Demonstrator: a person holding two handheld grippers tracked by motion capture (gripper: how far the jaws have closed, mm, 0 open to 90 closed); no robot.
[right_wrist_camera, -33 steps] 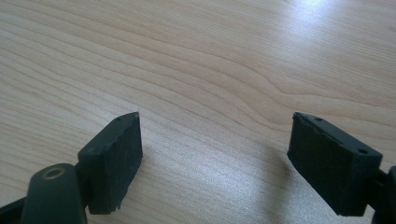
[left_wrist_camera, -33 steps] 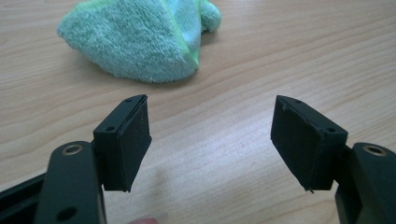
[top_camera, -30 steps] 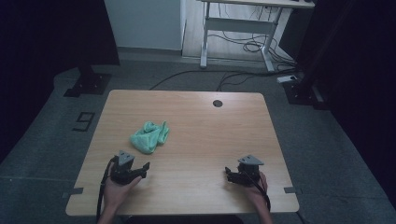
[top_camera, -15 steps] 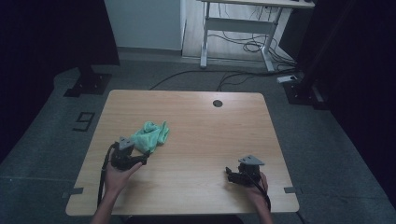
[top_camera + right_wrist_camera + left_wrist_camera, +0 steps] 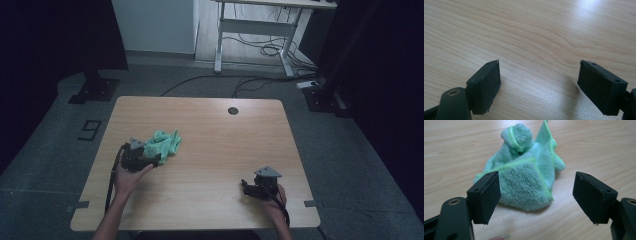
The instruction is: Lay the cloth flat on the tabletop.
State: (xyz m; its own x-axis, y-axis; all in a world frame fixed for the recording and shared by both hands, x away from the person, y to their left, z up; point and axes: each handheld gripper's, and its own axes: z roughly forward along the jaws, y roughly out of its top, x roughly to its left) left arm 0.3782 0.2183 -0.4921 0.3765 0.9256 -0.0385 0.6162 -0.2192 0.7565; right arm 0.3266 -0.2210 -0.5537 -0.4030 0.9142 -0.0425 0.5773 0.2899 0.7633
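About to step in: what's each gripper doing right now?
Left gripper: open, jaws just widened, green cloth ahead, not gripped.
Right gripper: open, holding nothing, over bare table.

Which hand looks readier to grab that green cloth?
The left. Its left gripper sits right at the crumpled green cloth, jaws just opened wide. The right gripper rests far off, facing bare table.

high view: above, facing forward-down | gripper views: close, low over table [image 5: 210, 125]
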